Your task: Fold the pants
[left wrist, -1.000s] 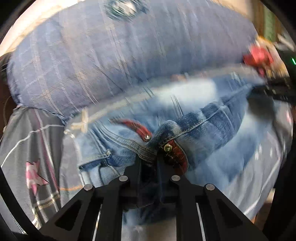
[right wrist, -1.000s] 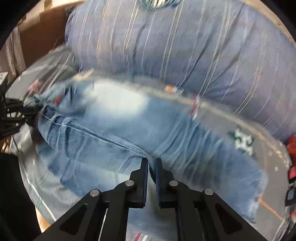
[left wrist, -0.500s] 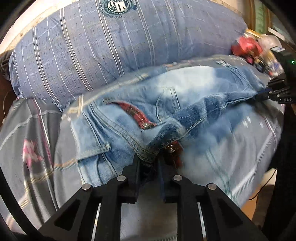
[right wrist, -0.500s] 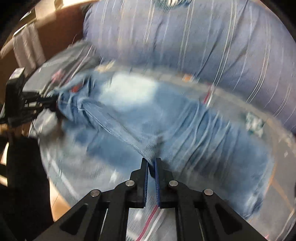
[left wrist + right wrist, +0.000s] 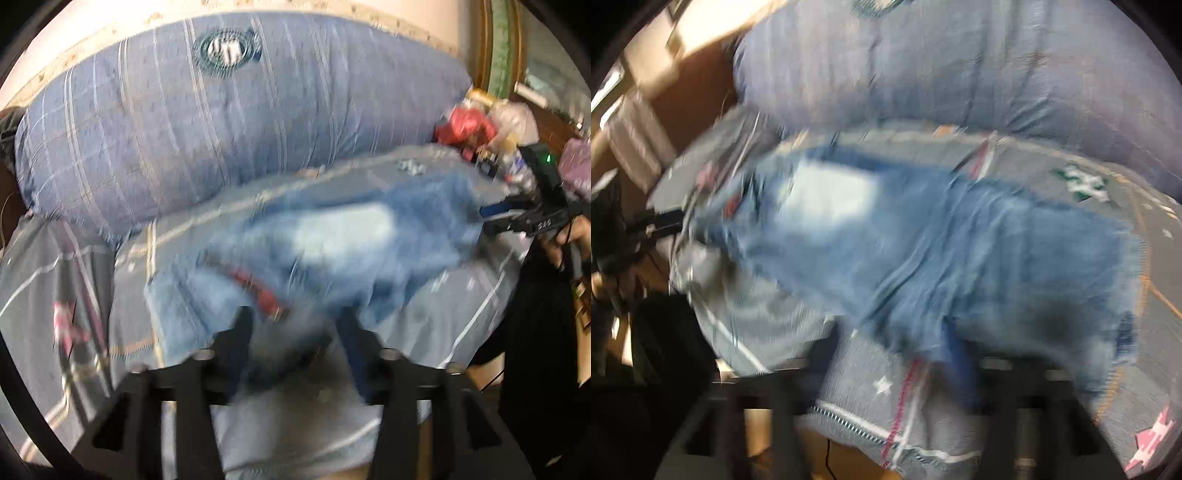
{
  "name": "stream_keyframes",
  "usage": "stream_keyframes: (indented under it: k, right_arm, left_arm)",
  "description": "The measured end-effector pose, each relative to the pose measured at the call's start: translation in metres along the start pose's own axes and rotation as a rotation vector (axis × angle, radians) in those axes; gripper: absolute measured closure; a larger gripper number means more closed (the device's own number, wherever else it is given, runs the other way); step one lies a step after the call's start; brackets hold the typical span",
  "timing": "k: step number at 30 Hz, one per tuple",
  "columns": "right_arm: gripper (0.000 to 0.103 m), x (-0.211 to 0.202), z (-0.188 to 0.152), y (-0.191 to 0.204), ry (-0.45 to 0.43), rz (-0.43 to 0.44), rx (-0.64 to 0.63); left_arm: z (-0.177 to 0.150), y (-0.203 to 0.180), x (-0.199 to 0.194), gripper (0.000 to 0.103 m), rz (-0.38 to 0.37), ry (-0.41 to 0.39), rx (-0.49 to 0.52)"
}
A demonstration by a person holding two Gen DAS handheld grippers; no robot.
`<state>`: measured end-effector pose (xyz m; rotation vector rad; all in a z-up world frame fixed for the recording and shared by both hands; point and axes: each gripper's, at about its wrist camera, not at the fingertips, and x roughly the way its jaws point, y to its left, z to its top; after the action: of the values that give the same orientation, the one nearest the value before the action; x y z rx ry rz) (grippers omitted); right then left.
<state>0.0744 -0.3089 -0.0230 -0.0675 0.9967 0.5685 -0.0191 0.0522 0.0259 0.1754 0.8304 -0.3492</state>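
Light blue jeans (image 5: 332,240) lie folded lengthwise on a grey patterned bedsheet, with a red-trimmed pocket (image 5: 258,291) near me; both views are motion-blurred. My left gripper (image 5: 295,332) is open at the waistband end, fingers spread wide at the cloth's edge. My right gripper (image 5: 897,350) is open at the jeans' (image 5: 923,240) near edge, fingers apart. The right gripper also shows at the right in the left wrist view (image 5: 517,218); the left gripper shows at the left in the right wrist view (image 5: 657,225).
A big blue striped pillow (image 5: 221,110) lies behind the jeans. Red and clear bags (image 5: 476,125) sit at the bed's far right. The bedsheet (image 5: 871,406) hangs over the bed's near edge. Brown wooden furniture (image 5: 683,96) stands at left.
Both grippers have opened and let go of the jeans, which now lie on the bed. Both have drawn back a little from the cloth.
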Motion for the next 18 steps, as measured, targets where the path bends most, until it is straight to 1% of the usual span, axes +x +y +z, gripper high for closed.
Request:
stream_keyframes:
  k: [2, 6, 7, 10, 13, 16, 18]
  right_arm:
    - [0.027, -0.019, 0.004, -0.018, -0.053, -0.011, 0.050]
    - [0.027, -0.033, 0.019, -0.063, -0.127, -0.066, 0.191]
    - [0.027, -0.037, 0.020, -0.075, -0.149, -0.068, 0.231]
    - [0.027, -0.043, 0.022, -0.108, -0.201, -0.060, 0.341]
    - [0.027, -0.043, 0.025, -0.149, -0.219, -0.042, 0.470]
    - [0.028, -0.036, 0.032, -0.173, -0.210, -0.043, 0.532]
    - [0.033, -0.032, 0.033, -0.181, -0.194, -0.035, 0.555]
  left_arm:
    - [0.025, -0.004, 0.015, 0.049, -0.028, 0.012, -0.010]
    - [0.072, -0.009, 0.062, 0.049, -0.023, 0.060, -0.022]
    - [0.086, -0.008, 0.080, 0.049, -0.027, 0.084, -0.046]
    - [0.109, -0.001, 0.122, 0.049, -0.036, 0.148, -0.124]
    - [0.123, 0.007, 0.163, 0.049, -0.019, 0.223, -0.188]
    - [0.125, 0.014, 0.196, 0.049, 0.001, 0.292, -0.234]
    - [0.121, 0.018, 0.214, 0.050, 0.021, 0.329, -0.249]
